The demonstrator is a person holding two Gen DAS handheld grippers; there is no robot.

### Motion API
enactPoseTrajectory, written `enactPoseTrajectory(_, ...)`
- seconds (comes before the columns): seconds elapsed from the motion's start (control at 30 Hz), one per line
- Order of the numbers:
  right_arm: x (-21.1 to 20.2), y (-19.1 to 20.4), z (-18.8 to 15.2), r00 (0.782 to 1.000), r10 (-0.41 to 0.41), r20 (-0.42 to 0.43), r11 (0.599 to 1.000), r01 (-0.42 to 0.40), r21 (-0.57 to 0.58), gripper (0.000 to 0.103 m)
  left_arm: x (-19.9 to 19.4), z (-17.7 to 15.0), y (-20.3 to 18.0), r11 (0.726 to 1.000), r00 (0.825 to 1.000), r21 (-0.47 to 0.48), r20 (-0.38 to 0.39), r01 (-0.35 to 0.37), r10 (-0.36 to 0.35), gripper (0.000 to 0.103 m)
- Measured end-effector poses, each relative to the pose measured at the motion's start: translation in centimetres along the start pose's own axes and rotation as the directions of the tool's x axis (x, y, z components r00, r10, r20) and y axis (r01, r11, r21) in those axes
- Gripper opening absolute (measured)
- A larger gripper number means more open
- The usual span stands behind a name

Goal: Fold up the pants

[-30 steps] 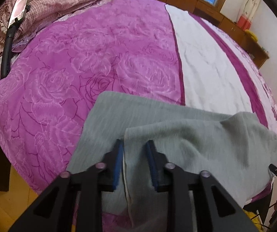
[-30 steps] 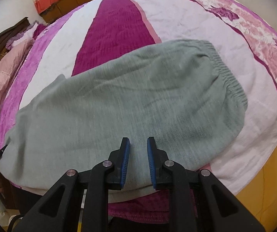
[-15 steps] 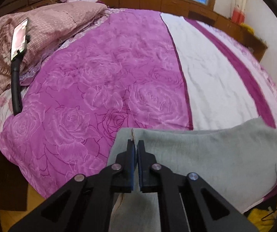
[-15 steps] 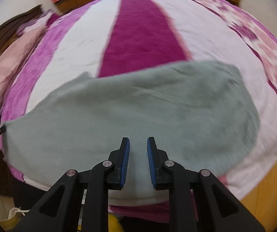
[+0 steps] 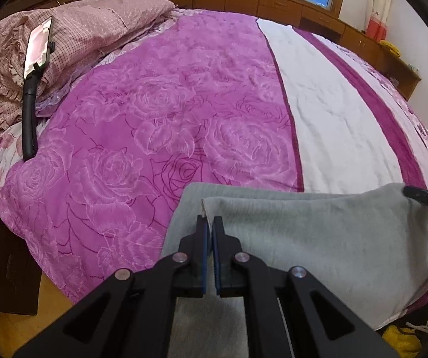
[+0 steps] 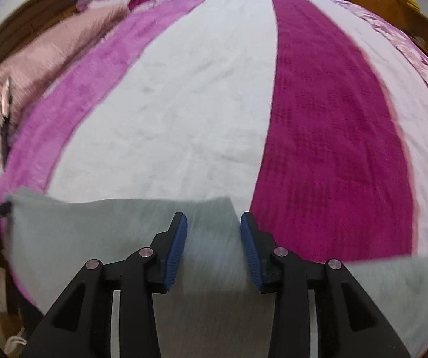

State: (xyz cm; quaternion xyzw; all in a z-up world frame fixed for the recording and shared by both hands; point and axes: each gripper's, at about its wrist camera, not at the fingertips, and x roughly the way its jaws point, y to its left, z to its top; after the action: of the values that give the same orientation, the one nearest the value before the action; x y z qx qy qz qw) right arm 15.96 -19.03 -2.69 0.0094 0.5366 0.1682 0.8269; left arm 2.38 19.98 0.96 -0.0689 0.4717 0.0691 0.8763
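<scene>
— What do we have in our left gripper (image 5: 209, 226)?

— Its blue pads (image 5: 204, 247) are pressed almost together on a folded edge of the grey pants (image 5: 318, 238). The pale hem pokes out just past the tips.

— And where do the pants lie from there?

— They spread ahead and to the right of it, across the near edge of the bed (image 5: 184, 104), over the rose-patterned purple and the white stripe. At the far right a black tip touches the cloth, though we cannot tell what it is.

— And our right gripper (image 6: 214, 238)?

— Spread wide, holding nothing. The pants (image 6: 94, 238) sit under and between its fingers, stretching left; the view is blurred there.

— Anything else near us?

— Far to the left of the left gripper, a phone (image 5: 38, 46) on a black stalk stands beside pink pillows (image 5: 94, 24).
</scene>
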Motion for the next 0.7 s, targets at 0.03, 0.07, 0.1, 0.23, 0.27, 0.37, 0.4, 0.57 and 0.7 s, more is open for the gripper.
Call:
enactPoseTrajectory(0.03,0.5,0.1,0.0,1.000,0.007,-0.017,1.000,-0.007,0.007,0.031,-0.3,0.1,0.0,1.000,1.000,0.001,0.006,0.002,-0.002,0.003)
enactPoseTrajectory(0.07,0.5,0.3,-0.1,1.000,0.015,-0.019,1.000,-0.015,0.022,0.028,-0.7,0.1,-0.1,1.000,1.000,0.000,0.019,0.004,-0.004,0.003)
enactPoseTrajectory(0.1,0.2,0.3,-0.4,1.000,0.024,-0.005,1.000,-0.024,0.016,0.024,-1.1,0.1,-0.1,1.000,0.999,0.001,0.033,0.008,-0.008,0.003)
enactPoseTrajectory(0.23,-2.0,0.5,-1.5,0.993,-0.018,0.113,0.999,0.023,-0.045,0.000,-2.0,1.1,-0.4,1.000,0.997,0.011,0.071,0.005,-0.005,0.003)
enactPoseTrajectory(0.27,-2.6,-0.1,-1.5,0.989,-0.023,0.146,1.000,0.024,-0.005,0.000,-1.5,1.4,-0.4,1.000,0.998,0.013,0.058,0.001,-0.002,0.003)
enactPoseTrajectory(0.37,-1.9,-0.8,-1.3,0.989,-0.034,0.146,0.999,0.030,0.030,0.000,1.1,1.9,-0.1,1.000,1.000,0.008,0.007,-0.005,0.005,0.003)
enactPoseTrajectory(0.4,-1.2,-0.6,-1.3,0.990,-0.047,0.130,0.999,0.044,0.025,0.000,2.2,1.9,0.0,1.000,1.000,0.009,-0.015,-0.008,0.008,0.003)
enactPoseTrajectory(0.57,0.5,0.3,-2.0,0.985,-0.111,0.130,0.993,0.115,-0.023,0.000,4.3,1.6,0.7,1.000,0.999,0.023,-0.047,-0.001,0.002,0.009)
enactPoseTrajectory(0.7,-0.4,0.4,-2.0,0.984,-0.119,0.130,0.993,0.121,-0.010,0.000,2.5,2.0,1.7,0.996,0.995,0.000,-0.037,-0.088,0.088,0.013)
